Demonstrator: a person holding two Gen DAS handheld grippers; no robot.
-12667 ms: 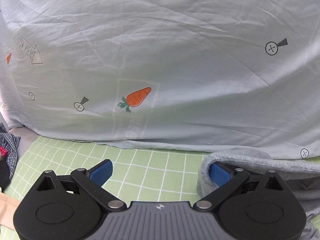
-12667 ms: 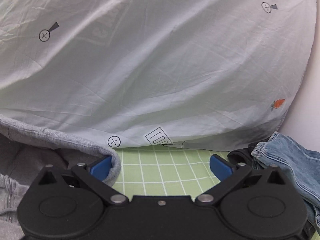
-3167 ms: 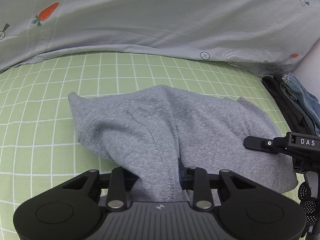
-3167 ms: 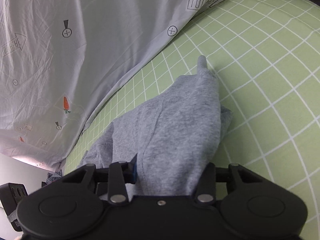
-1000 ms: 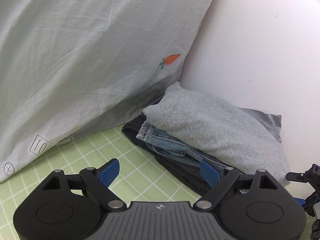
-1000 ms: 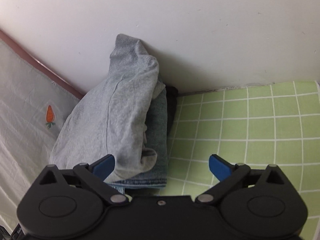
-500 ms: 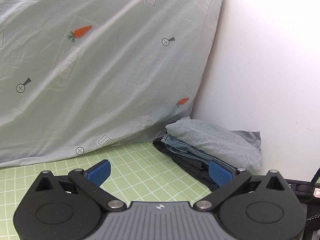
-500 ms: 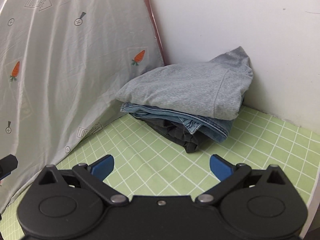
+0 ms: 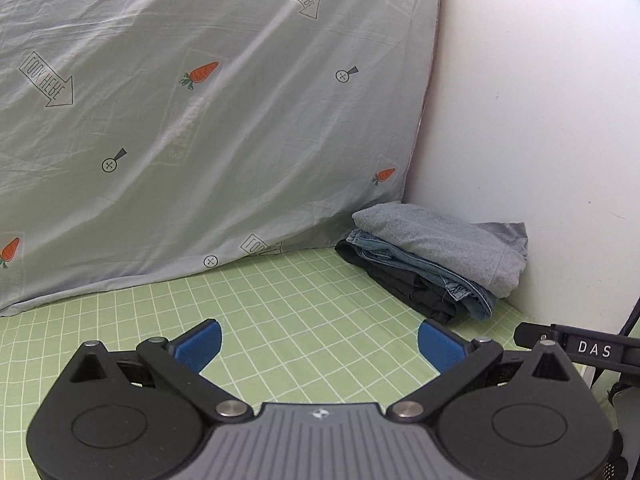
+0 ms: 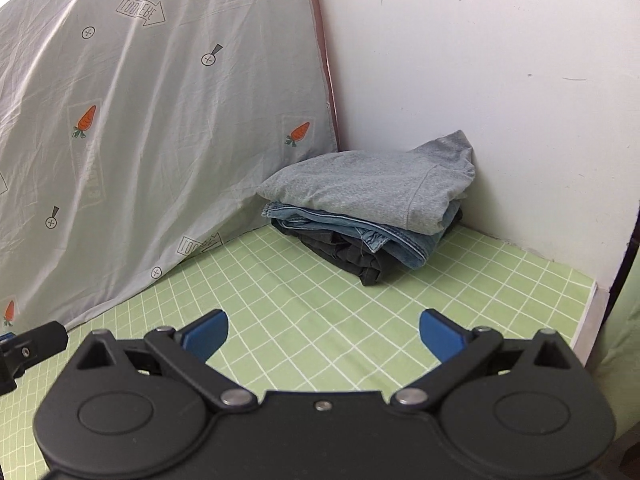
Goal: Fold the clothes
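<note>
folded grey sweatshirt (image 10: pixel 372 188) is lying on top of a stack of three garments, sitting in the far corner of the green checked sheet (image 10: pixel 304 292) where the white wall (image 10: pixel 500 80) is meeting the pale carrot-print cover (image 10: pixel 160 128). directly beneath it folded blue jeans (image 10: pixel 384 236) are showing a hem and a frayed edge, and under those a dark charcoal garment (image 10: pixel 344 256) is poking out toward the front. the stack is touching the wall on its right side and sitting just beside the lower edge of the printed cover.

left gripper (image 9: pixel 318 346) is hanging above bare sheet, near the stack, jaws standing wide after just opening further, blue pads (image 9: pixel 200 344) gripping nothing, only checked fabric showing between them. right gripper (image 10: pixel 324 336) is likewise spread wide over the open sheet, blue pads (image 10: pixel 440 340) clear of any cloth, the stack lying ahead and well apart from the tips.

in the left wrist view the stack (image 9: pixel 436 264) is sitting at the right, the sweatshirt's back fold leaning against the wall, and a black bar of the other gripper lettered "das" (image 9: pixel 588 348) is crossing the lower right. in the right wrist view a black piece of the other gripper is entering at the left edge, and the sheet's right edge is dropping off past a white border.
</note>
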